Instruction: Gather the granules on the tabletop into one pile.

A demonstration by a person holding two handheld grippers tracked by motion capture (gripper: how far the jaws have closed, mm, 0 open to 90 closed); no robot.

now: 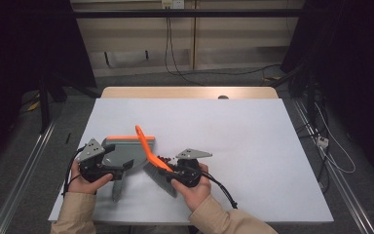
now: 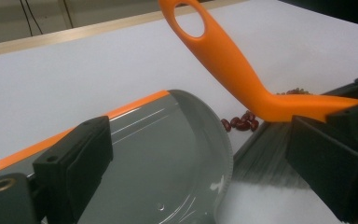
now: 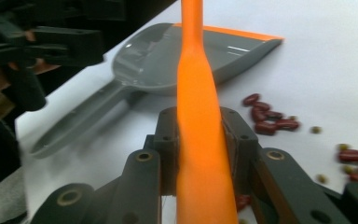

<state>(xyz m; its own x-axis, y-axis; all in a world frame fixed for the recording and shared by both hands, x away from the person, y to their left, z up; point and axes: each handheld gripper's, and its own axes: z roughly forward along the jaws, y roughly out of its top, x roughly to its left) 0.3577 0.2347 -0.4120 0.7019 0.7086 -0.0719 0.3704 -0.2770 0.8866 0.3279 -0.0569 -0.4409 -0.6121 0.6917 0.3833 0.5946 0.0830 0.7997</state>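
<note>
Two tools meet beside the grey plastic dustpan: right hand-held gripper clamps the orange-handled brush to sweep red beans in, left hand-held gripper, jaws apart, steadies it.

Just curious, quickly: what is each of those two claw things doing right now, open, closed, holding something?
Left gripper: open, jaws wide apart over the grey dustpan, gripping nothing.
Right gripper: closed on the orange brush handle.
</note>
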